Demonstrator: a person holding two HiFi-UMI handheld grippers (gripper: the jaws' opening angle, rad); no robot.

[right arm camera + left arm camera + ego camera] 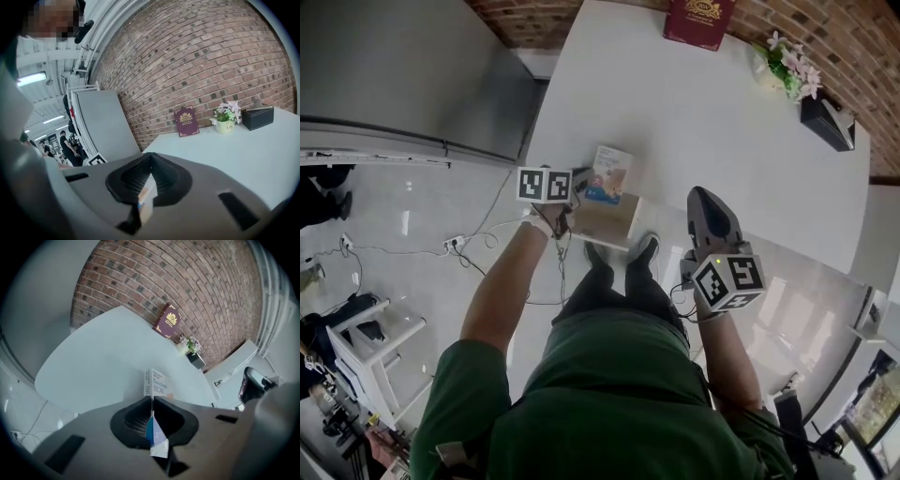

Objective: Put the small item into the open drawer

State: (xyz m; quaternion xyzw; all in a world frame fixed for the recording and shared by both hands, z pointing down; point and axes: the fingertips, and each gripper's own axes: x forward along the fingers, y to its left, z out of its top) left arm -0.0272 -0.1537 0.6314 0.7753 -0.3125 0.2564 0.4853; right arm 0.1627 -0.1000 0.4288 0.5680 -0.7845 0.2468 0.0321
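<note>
The small item is a white bandage box [611, 174] with blue and peach print. My left gripper [581, 183] is shut on it and holds it over the near edge of the white table [703, 112]. In the left gripper view the box [158, 384] sticks out past the closed jaws of that gripper [151, 401]. Just below it, the open tan drawer [602, 230] juts out from under the table. My right gripper [705, 199] hangs to the right of the drawer. Its jaws [150, 159] meet at the tips, and nothing shows held between them.
At the table's far edge, against the brick wall, stand a dark red book [698, 21], a small flower pot [787, 70] and a black box [827, 122]. A grey cabinet [412, 75] fills the left. Cables [469, 246] trail over the floor by the person's feet.
</note>
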